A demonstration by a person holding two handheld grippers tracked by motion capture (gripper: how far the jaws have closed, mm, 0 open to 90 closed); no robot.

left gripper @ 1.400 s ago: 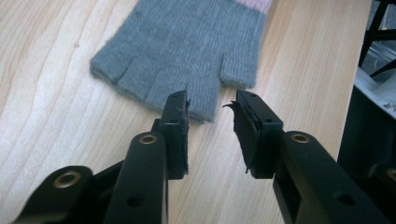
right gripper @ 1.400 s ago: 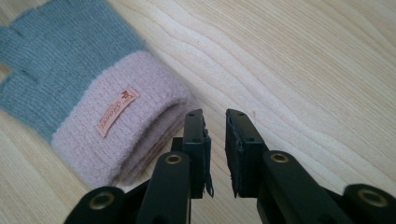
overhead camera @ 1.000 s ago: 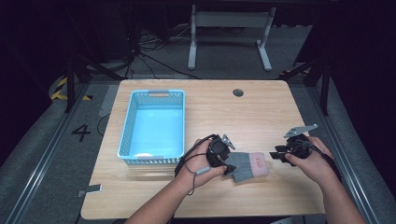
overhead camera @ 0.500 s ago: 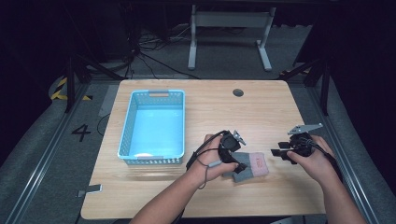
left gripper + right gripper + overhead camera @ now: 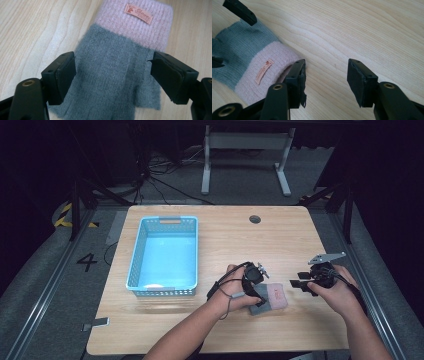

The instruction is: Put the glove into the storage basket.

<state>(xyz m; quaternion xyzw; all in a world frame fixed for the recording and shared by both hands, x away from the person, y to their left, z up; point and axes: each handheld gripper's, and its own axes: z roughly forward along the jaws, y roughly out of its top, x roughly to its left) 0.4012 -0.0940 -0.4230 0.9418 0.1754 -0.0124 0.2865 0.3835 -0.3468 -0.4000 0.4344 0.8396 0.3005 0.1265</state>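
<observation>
A knitted glove [image 5: 272,297] lies flat on the wooden table [image 5: 225,240], near the front edge and right of the blue basket [image 5: 165,255]. It is grey over the palm and fingers, with a pink cuff [image 5: 140,23] carrying a small orange label [image 5: 138,13]; the label's lettering is too blurred to read.

The left gripper [image 5: 256,292] sits over the glove's grey end. In the high view the hand [image 5: 235,295] and gripper body cover much of the glove, leaving the pink cuff and a strip of grey showing. In the left gripper view its jaws stand wide apart, one at each side of the grey part [image 5: 112,82], close to the knit's edges. Whether the pads touch the fabric cannot be told. The glove's fingertips run off the bottom of that view.

The right gripper [image 5: 302,284] is held just right of the cuff, above the table. In the right gripper view its jaws are spread with bare wood between them; the left jaw overlaps the cuff's [image 5: 269,72] open edge, and whether it touches is unclear. The glove [image 5: 244,55] is cut off at that view's left edge, and a black jaw of the other gripper [image 5: 239,11] shows at the top left.

The basket's inside looks bare, though a pale patch near its front wall is hard to make out.
</observation>
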